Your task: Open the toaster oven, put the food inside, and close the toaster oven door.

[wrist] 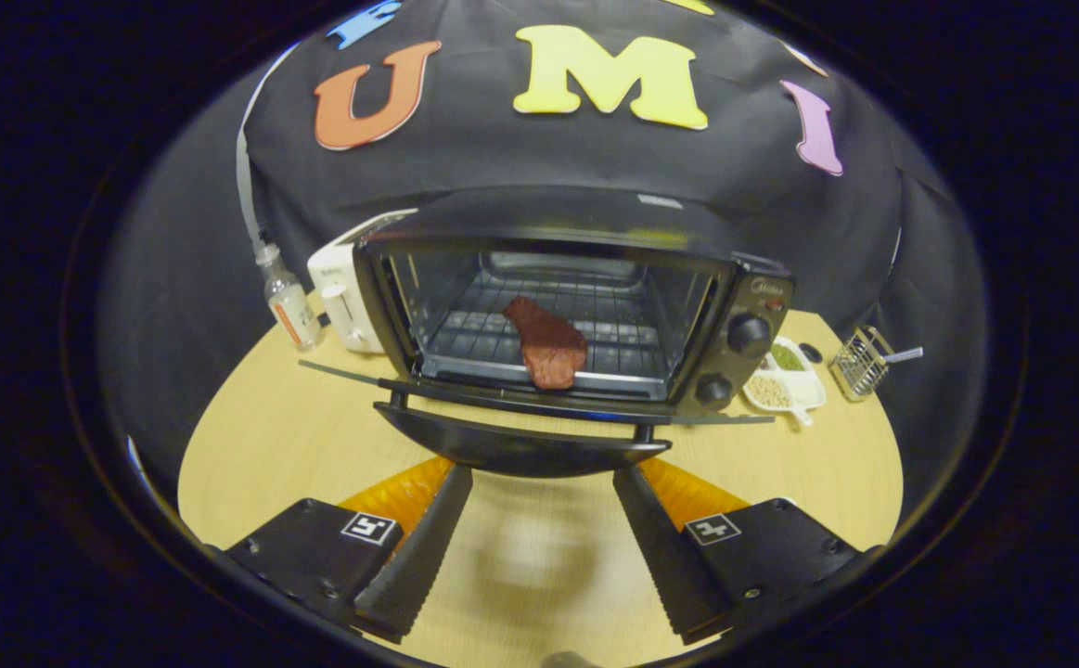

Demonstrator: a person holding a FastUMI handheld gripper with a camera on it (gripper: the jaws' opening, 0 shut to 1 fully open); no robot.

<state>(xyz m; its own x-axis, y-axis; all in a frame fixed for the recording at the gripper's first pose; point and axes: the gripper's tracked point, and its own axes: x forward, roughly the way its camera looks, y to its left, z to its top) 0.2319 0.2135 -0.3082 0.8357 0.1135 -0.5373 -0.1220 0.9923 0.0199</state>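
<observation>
Gripper view: wooden table (298, 445) under spread, empty tool (533, 482).

A black toaster oven (585, 306) stands at the far middle of the table, its glass door (520, 408) dropped open and lying flat toward the near side. A reddish-brown slab of meat (546, 343) rests on the wire rack (511, 336) inside, near the front.
</observation>
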